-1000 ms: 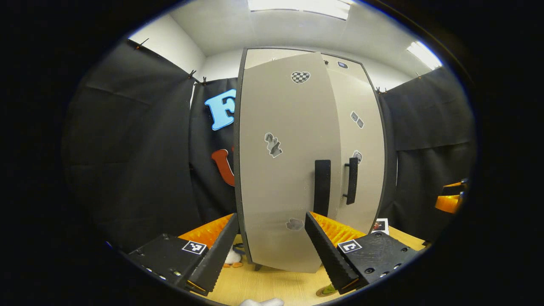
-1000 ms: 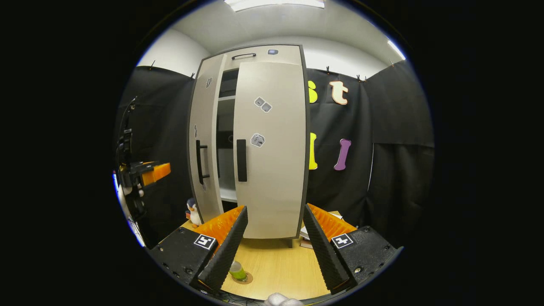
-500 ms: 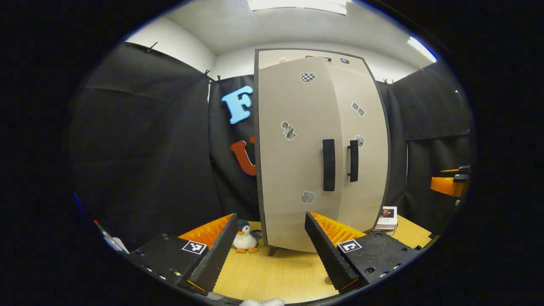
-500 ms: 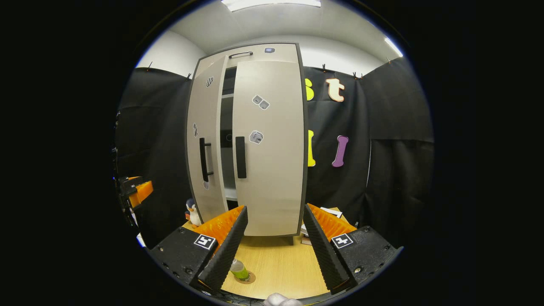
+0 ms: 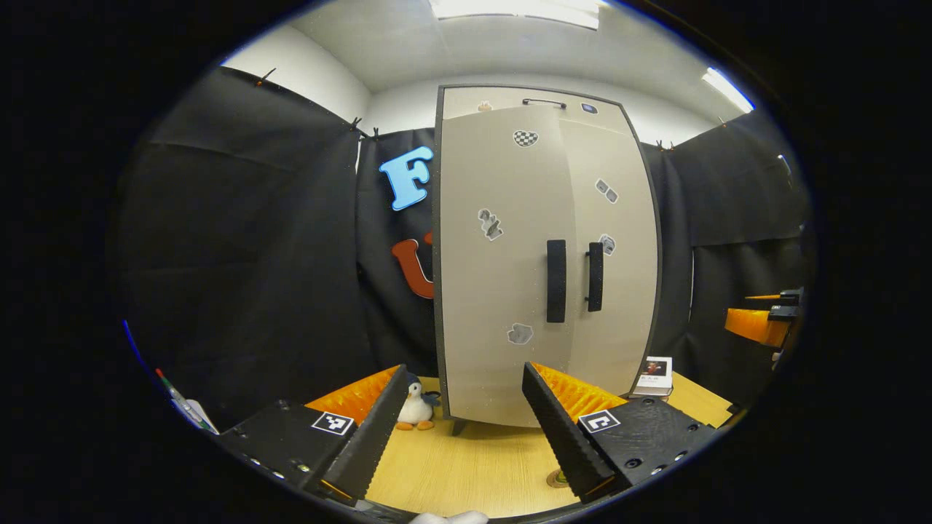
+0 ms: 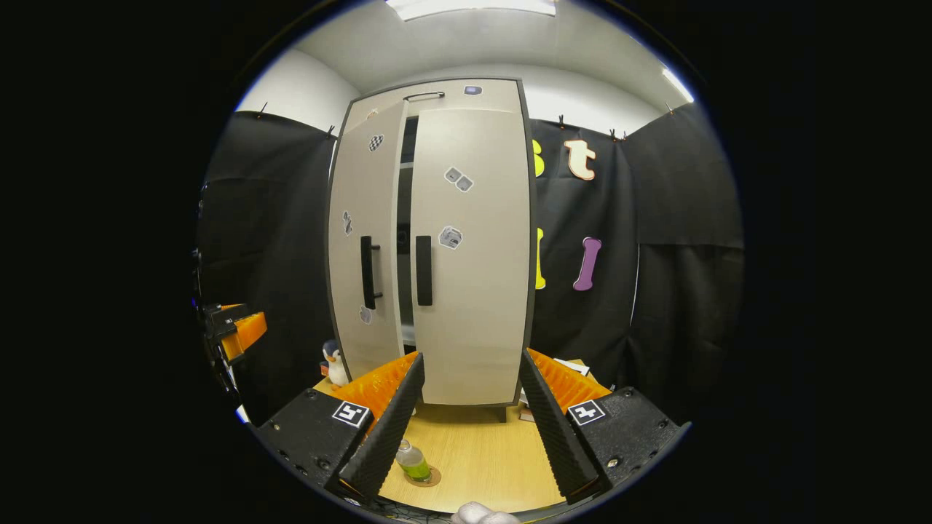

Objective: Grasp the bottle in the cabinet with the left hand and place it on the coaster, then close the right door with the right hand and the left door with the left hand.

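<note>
Fingers of the right gripper stand apart, holding nothing; behind its left finger the bottle stands upright on the coaster, partly hidden, near the counter's front edge. The left gripper is likewise spread and empty over bare counter. Farther back, the cabinet's right door is closed, while the left door stands slightly ajar, a dark gap between them. A toy penguin sits beside the cabinet.
</note>
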`<state>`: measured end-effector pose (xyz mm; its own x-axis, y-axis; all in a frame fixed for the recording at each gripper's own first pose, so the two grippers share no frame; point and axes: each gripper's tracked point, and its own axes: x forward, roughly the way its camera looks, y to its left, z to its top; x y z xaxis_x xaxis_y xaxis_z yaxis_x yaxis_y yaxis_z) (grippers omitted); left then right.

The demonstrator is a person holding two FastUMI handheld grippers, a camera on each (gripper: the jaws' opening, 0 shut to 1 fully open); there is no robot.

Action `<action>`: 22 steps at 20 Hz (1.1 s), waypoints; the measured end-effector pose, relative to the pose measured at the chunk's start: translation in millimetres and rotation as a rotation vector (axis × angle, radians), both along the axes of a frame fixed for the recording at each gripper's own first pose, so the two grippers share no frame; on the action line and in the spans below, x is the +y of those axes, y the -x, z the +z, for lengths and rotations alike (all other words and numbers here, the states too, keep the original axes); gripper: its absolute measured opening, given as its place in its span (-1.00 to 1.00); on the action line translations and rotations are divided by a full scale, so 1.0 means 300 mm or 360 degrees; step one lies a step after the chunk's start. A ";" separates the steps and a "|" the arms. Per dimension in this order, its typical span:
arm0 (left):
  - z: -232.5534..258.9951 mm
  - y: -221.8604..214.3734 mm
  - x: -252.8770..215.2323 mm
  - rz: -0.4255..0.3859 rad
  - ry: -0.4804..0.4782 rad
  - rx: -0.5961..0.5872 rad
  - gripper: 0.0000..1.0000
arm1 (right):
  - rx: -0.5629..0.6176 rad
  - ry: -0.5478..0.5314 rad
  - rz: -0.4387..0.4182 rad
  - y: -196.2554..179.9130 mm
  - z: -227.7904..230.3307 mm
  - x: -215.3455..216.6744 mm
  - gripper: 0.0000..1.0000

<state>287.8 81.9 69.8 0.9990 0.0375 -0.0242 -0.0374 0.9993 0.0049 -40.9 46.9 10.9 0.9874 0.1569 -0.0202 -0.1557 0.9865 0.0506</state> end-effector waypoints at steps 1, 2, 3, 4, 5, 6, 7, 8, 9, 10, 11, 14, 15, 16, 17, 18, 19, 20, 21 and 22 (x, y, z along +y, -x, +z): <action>0.005 0.000 -0.001 0.0001 -0.0006 -0.0005 0.92 | -0.0004 -0.0003 -0.0004 0.001 0.003 -0.002 0.63; 0.007 0.002 0.002 0.0003 -0.0012 -0.0006 0.94 | -0.0007 -0.0008 -0.0010 0.006 0.000 -0.004 0.63; 0.008 0.003 0.002 0.0001 -0.0015 -0.0007 0.92 | -0.0005 -0.0013 -0.0014 0.005 -0.001 -0.006 0.63; 0.009 0.002 -0.002 -0.0003 -0.0018 -0.0006 0.92 | 0.0000 -0.0014 -0.0019 0.007 -0.003 -0.009 0.63; 0.009 0.002 -0.005 -0.0006 -0.0019 -0.0003 0.92 | 0.0004 -0.0016 -0.0022 0.008 -0.006 -0.009 0.63; 0.008 0.006 -0.007 -0.0011 -0.0021 -0.0002 0.92 | 0.0010 -0.0017 -0.0023 0.008 -0.010 -0.010 0.63; 0.007 0.009 -0.010 -0.0016 -0.0024 0.0002 0.92 | 0.0014 -0.0020 -0.0024 0.009 -0.013 -0.008 0.63; 0.004 0.009 -0.011 -0.0019 -0.0025 0.0005 0.92 | 0.0017 -0.0023 -0.0024 0.012 -0.016 -0.005 0.63; 0.003 0.009 -0.011 -0.0022 -0.0026 0.0006 0.92 | 0.0018 -0.0024 -0.0025 0.016 -0.016 -0.003 0.63; 0.003 0.009 -0.010 -0.0024 -0.0028 0.0007 0.92 | 0.0018 -0.0026 -0.0026 0.018 -0.017 -0.002 0.63; 0.003 0.011 -0.008 -0.0025 -0.0028 0.0008 0.92 | 0.0018 -0.0028 -0.0025 0.020 -0.015 0.003 0.63; 0.002 0.012 0.000 -0.0031 -0.0021 0.0008 0.94 | 0.0012 -0.0025 -0.0030 0.022 -0.012 0.011 0.63; 0.001 0.011 -0.001 -0.0035 -0.0019 0.0010 0.92 | 0.0012 -0.0024 -0.0032 0.023 -0.012 0.014 0.63; -0.002 0.013 0.000 -0.0038 -0.0017 0.0011 0.92 | 0.0014 -0.0023 -0.0032 0.025 -0.013 0.018 0.63; -0.004 0.014 0.000 -0.0040 -0.0018 0.0011 0.92 | 0.0014 -0.0021 -0.0031 0.026 -0.014 0.022 0.63; -0.007 0.012 0.001 -0.0043 -0.0018 0.0013 0.92 | 0.0014 -0.0020 -0.0033 0.028 -0.015 0.025 0.63; -0.007 0.013 0.004 -0.0044 -0.0017 0.0015 0.92 | 0.0014 -0.0018 -0.0032 0.029 -0.012 0.029 0.63; -0.008 0.018 0.005 -0.0048 -0.0015 0.0016 0.93 | 0.0015 -0.0016 -0.0034 0.031 -0.014 0.030 0.63; -0.008 0.020 0.005 -0.0052 -0.0013 0.0016 0.92 | 0.0017 -0.0012 -0.0034 0.031 -0.015 0.034 0.63; -0.009 0.015 0.006 -0.0056 -0.0013 0.0017 0.92 | 0.0017 -0.0008 -0.0036 0.033 -0.016 0.034 0.63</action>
